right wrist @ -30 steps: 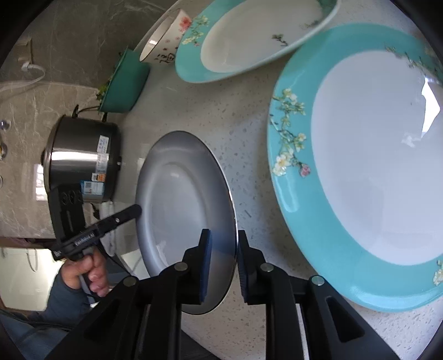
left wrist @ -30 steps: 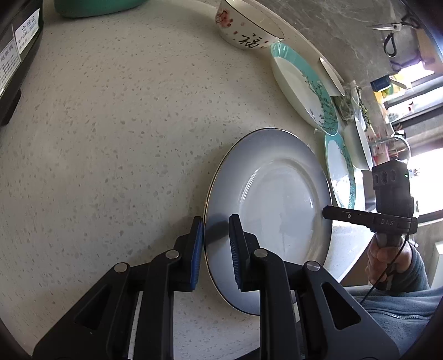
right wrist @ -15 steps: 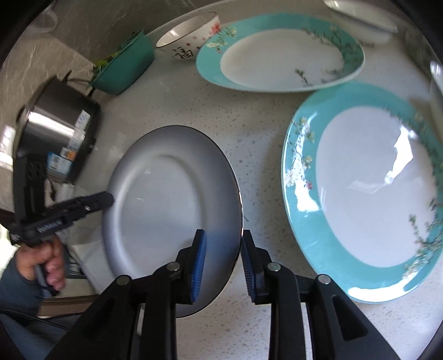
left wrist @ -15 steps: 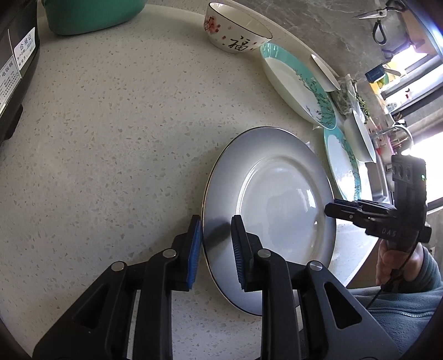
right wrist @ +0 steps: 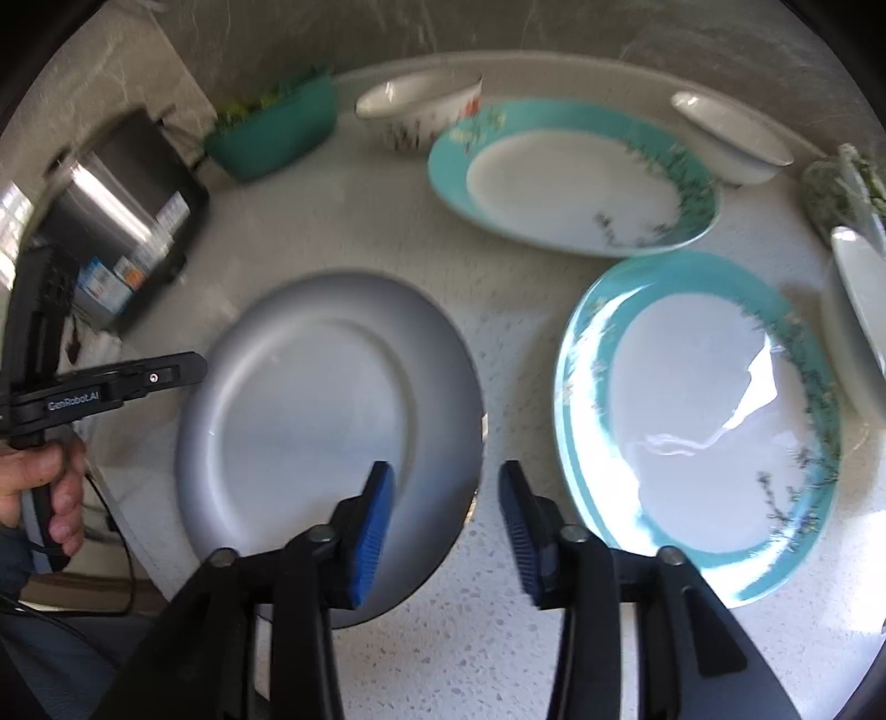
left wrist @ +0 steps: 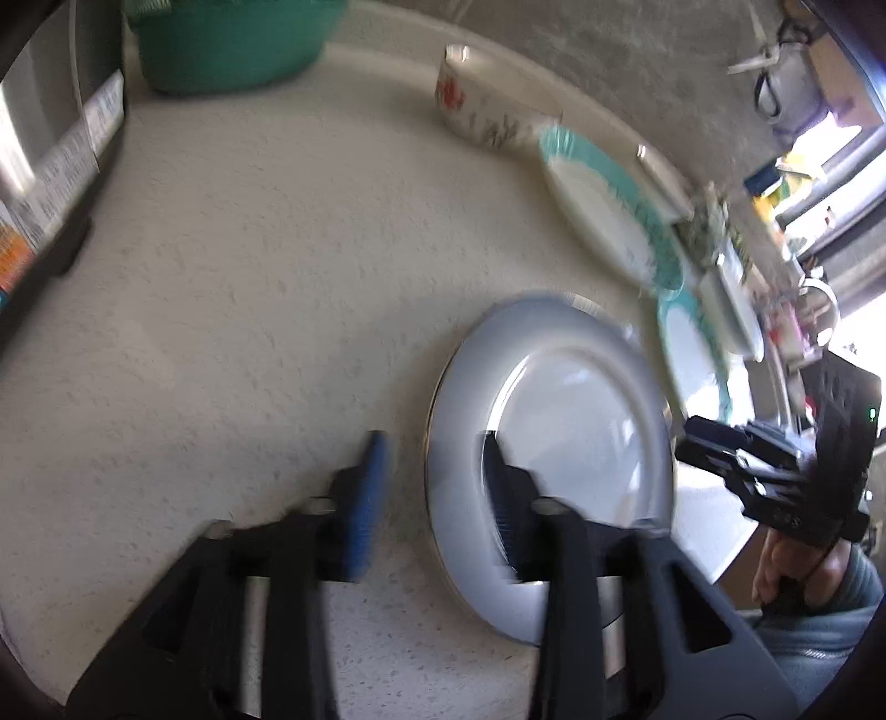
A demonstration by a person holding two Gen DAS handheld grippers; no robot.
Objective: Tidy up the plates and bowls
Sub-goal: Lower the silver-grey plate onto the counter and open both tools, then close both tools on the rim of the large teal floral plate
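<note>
A grey plate point(left wrist: 554, 443) lies flat on the speckled counter point(left wrist: 249, 332); it also shows in the right wrist view point(right wrist: 310, 421). My left gripper point(left wrist: 432, 498) is open, its jaws astride the plate's left rim. My right gripper point(right wrist: 446, 526) is open, astride the plate's right rim. Two teal-rimmed floral plates point(right wrist: 570, 177) point(right wrist: 703, 421) lie beyond and to the right. A floral bowl point(right wrist: 421, 111) stands at the back, a white bowl point(right wrist: 731, 138) at the back right.
A green basin point(left wrist: 232, 44) and a steel rice cooker point(left wrist: 50, 138) stand at the back left. The counter's front edge runs just under the grey plate. More white dishes point(right wrist: 858, 310) sit at the far right.
Both grippers have opened and let go of the grey plate, which now lies flat on the counter. Both wrist views have lifted and tilted back.
</note>
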